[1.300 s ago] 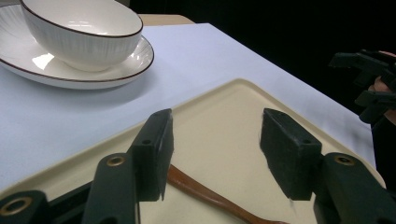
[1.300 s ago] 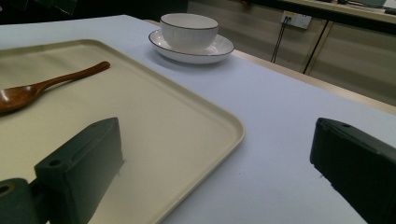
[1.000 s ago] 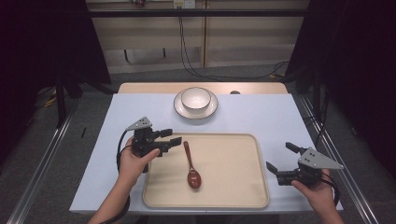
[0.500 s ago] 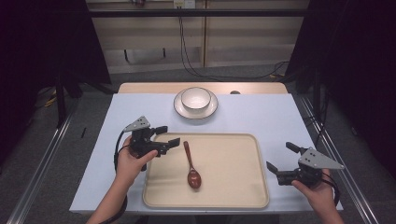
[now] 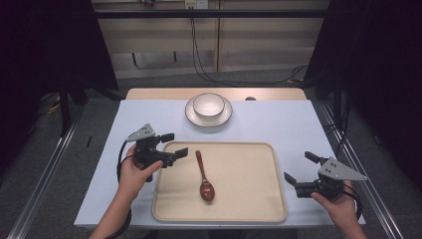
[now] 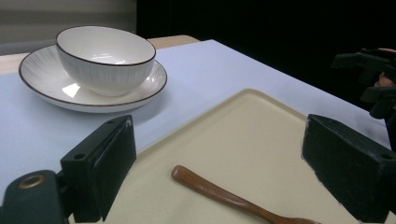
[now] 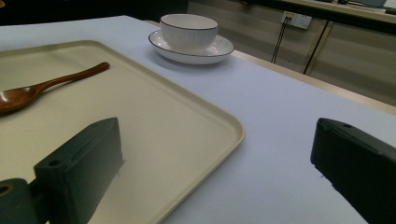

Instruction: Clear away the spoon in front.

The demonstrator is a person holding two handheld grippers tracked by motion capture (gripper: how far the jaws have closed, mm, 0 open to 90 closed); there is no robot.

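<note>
A brown wooden spoon (image 5: pixel 204 175) (image 6: pixel 229 198) (image 7: pixel 44 85) lies on a beige tray (image 5: pixel 249 199) (image 6: pixel 261 135) (image 7: pixel 154 126), bowl end toward me. My left gripper (image 5: pixel 174 144) (image 6: pixel 219 177) hovers open at the tray's left edge, jaws set wide, just left of the spoon's handle tip. My right gripper (image 5: pixel 301 168) (image 7: pixel 219 172) is open and holds nothing; it sits low at the tray's right edge. A white bowl (image 5: pixel 208 104) (image 6: pixel 105 58) (image 7: pixel 188 29) rests on a white plate (image 5: pixel 191 115) (image 6: pixel 42 88) (image 7: pixel 219 49) behind the tray.
The table (image 5: pixel 278 124) has a pale blue cover with a bare wooden strip along its far edge. Metal rails (image 5: pixel 45 174) run along the floor on both sides. Cables (image 5: pixel 199 55) hang behind the table.
My left gripper has shifted slightly left and back from the spoon handle. The right gripper and the spoon have not moved.
</note>
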